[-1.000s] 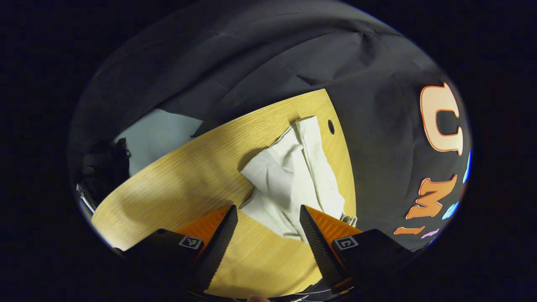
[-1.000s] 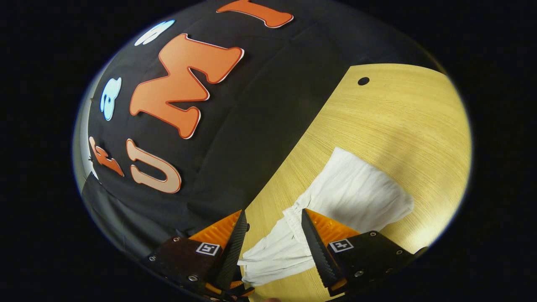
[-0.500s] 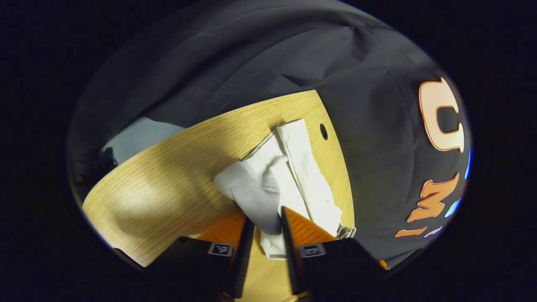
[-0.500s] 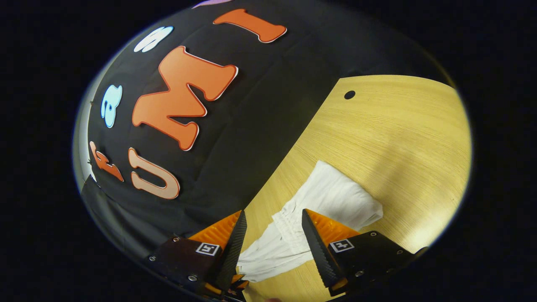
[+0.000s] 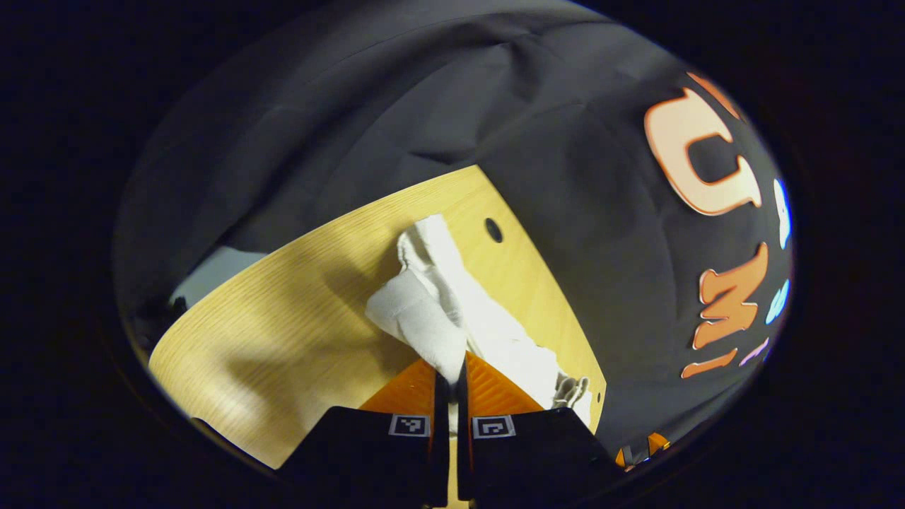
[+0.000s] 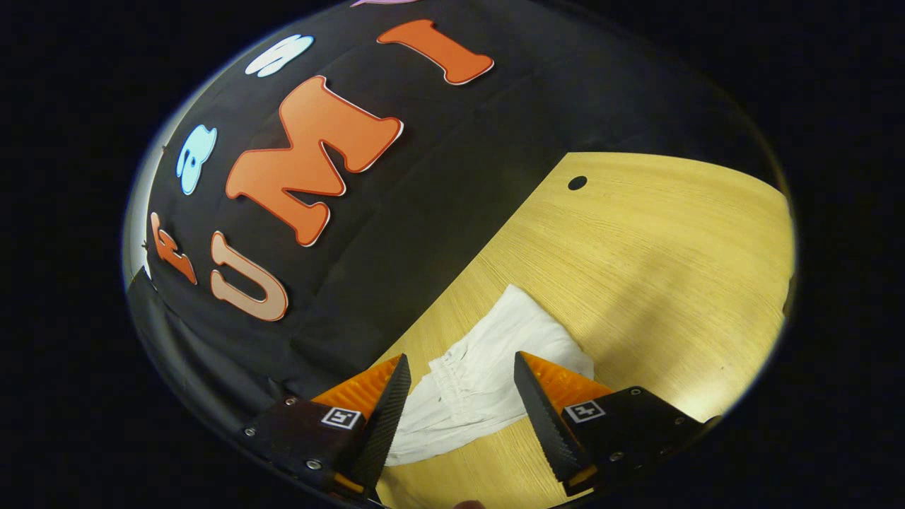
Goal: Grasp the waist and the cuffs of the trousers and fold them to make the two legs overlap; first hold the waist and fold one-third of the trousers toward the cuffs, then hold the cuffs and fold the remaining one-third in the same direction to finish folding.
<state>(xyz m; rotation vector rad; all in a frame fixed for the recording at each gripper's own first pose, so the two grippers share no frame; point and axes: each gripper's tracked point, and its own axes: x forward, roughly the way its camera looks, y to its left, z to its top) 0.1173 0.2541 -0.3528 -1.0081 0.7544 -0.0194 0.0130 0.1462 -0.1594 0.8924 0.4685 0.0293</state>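
White trousers point(image 5: 452, 297) lie bunched along the far edge of the wooden table point(image 5: 283, 332) in the left gripper view. My left gripper point(image 5: 450, 369) is shut on a lifted corner of the trousers, cloth pinched between both fingers. In the right gripper view the trousers point(image 6: 495, 353) show their gathered elastic end just ahead of my right gripper point(image 6: 459, 367). That gripper is open and hovers over the cloth, with the fabric lying between and below its fingers.
The black booth cloth hangs right behind the table's far edge. A small round hole point(image 5: 493, 230) in the tabletop sits near that edge, beside the trousers; the same hole point(image 6: 577, 182) is seen from the right gripper. Bare wood point(image 6: 672, 268) stretches beyond the trousers.
My left gripper closed from wide open onto the trousers' corner and lifted it. The right gripper stayed open and moved in over the gathered end, and the cloth looks more bunched.
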